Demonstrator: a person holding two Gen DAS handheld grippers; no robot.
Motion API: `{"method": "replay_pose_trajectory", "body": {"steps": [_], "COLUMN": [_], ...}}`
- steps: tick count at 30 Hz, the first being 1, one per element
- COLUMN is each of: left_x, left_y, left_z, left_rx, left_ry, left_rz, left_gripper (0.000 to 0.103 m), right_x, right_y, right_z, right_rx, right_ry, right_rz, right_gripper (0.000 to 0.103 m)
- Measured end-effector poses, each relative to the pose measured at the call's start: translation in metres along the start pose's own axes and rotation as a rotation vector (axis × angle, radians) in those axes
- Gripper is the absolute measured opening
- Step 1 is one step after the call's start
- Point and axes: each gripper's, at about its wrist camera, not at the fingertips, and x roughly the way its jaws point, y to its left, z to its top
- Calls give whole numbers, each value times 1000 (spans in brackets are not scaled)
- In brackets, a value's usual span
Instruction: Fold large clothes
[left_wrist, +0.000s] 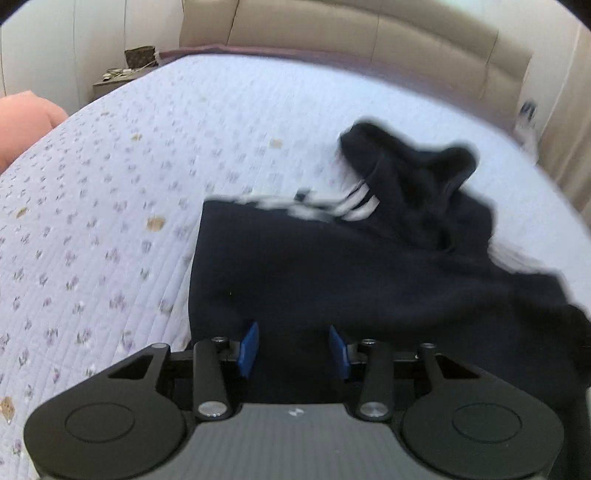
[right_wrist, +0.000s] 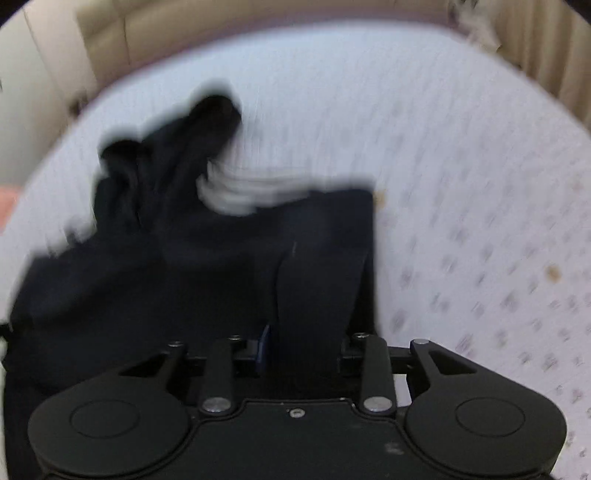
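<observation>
Mid-bed (left_wrist: 110, 184), toward the near edge: dark garment (left_wrist: 332, 266), soft, floppy, probably light. Left gripper (left_wrist: 293, 349) parted, gripping nothing. Right gripper (right_wrist: 306, 347) clamped on a fabric band. Best grabbed by the hem corners.

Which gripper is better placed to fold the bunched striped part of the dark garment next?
Probably the left gripper: its jaws stand apart, empty. The right gripper has dark garment cloth between its jaws.
</observation>
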Motion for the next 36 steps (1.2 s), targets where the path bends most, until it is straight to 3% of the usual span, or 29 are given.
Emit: {"method": "replay_pose_trajectory", "body": {"steps": [2,4,5,6,9,12,13,16,18,21,23,24,26,28,30,32,36], "left_x": [-16,-21,-19,-14,17,62,63,53,34,14,16,24,47,78,106,137,191], "left_y": [3,-3,-9,-16,-25,-17,-15,-17,-22,-24,-26,-28,-38,-47,-54,-58,-55], "left_z": [10,21,25,28,29,18,16,24,34,63,88,102,127,150,166,179,189], "left_rx": [-36,-44,-26,3,48,49,43,83,143,143,128,128,135,104,64,33,-43], "left_ry": [-53,-85,-94,-97,-27,119,111,116,42,-59,-114,-124,-142,-139,-120,-77,36], "left_rz": [-80,-130,-114,-89,-57,10,-3,5,24,-27,-62,-76,-93,-133,-155,-170,-174], "left_gripper": [46,44,29,10,10,11,10,11,14,29,34,37,38,50,60,64,58], "right_x": [-27,-32,-29,-24,-2,34,51,43,20,-17,-24,-17,10,42,83,120,187], "right_y": [9,27,31,35,34,28,21,7,0,-6,-5,-3,11,25,38,52,69], "right_z": [0,2,4,3,1,-10,-12,3,21,54,76,90,116,135,155,172,196], "right_rx": [-31,-74,-86,-76,-59,-101,-84,-54,-52,-81,-76,-75,-83,-67,-39,-36,-10], "right_ry": [-134,-179,-182,-185,-134,-32,54,88,17,-168,-243,-256,-259,-273,-256,-209,-86], "right_rz": [-27,-40,-48,-67,-59,-119,-108,-47,-27,-68,-86,-53,28,119,193,207,242], "right_gripper": [50,46,16,2,3,4,3,4,10,42,44,44,48,59,61,61,62]}}
